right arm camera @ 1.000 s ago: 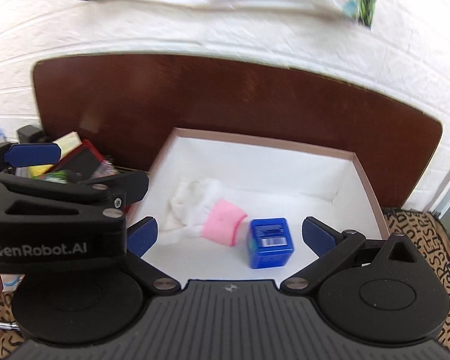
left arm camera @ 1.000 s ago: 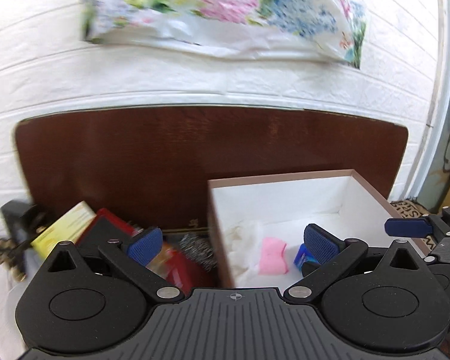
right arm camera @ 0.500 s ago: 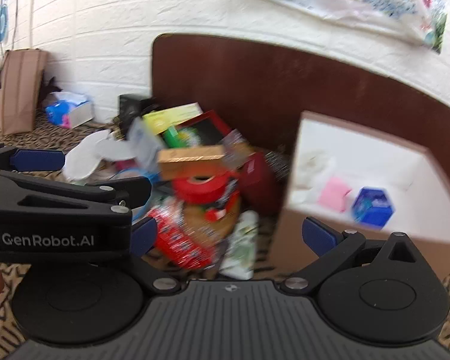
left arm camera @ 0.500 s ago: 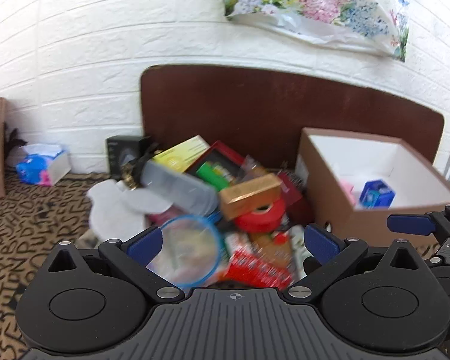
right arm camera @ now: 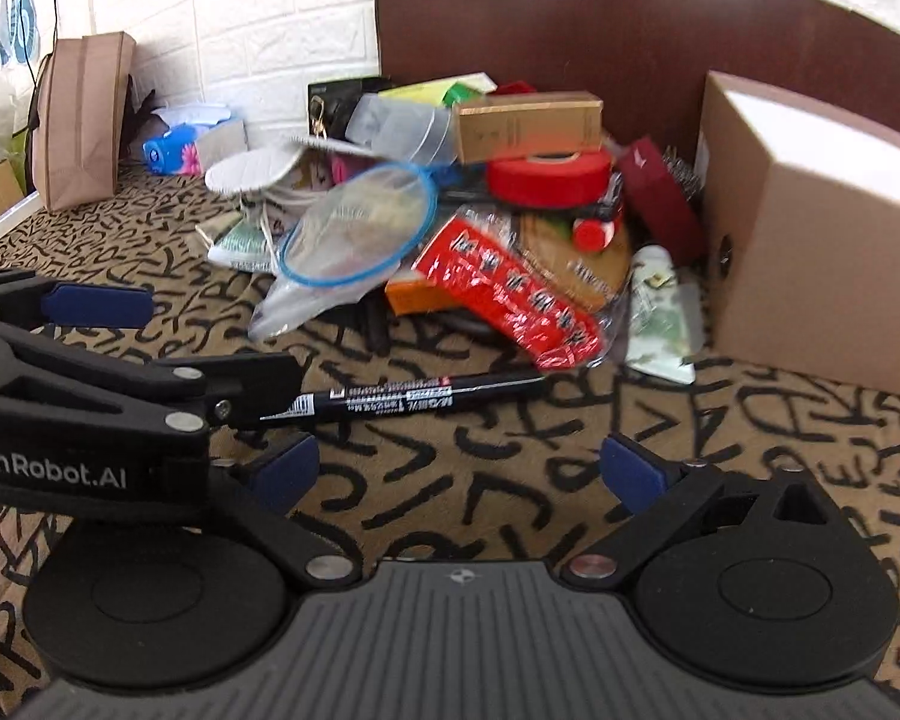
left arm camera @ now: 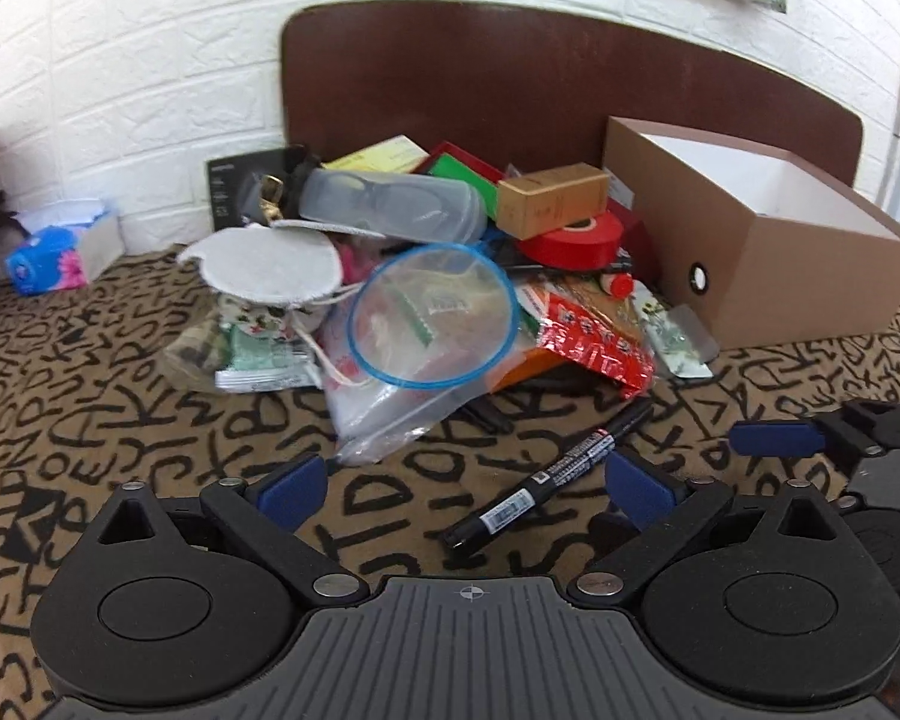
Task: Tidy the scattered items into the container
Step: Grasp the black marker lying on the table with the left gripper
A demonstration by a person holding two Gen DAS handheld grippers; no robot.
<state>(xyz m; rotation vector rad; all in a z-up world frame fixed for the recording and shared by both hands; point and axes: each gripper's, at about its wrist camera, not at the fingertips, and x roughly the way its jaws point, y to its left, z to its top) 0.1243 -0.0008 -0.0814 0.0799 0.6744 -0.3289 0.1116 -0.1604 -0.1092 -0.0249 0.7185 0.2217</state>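
Both sets of fingers stand wide apart and hold nothing. The black marker (left arm camera: 549,474) lies loose on the patterned surface (left arm camera: 150,420), crossing just ahead of the left gripper (left arm camera: 471,483), nearer its right finger. We judge the cleanest pick is to centre the marker's barrel between those fingers and close across it, then carry it to the cardboard box (left arm camera: 762,252) beyond the right finger.

Left gripper (left arm camera: 468,483): black linkage arms, ribbed grey body along the lower frame edge, two round black discs.
Fingers (left arm camera: 288,483): blue pads on black arms.
Screws: silver rivets at the arm joints.
Right gripper (right arm camera: 459,471): same black and grey build.
Marking: white "GenRobot.AI" lettering, left edge of the right wrist view.
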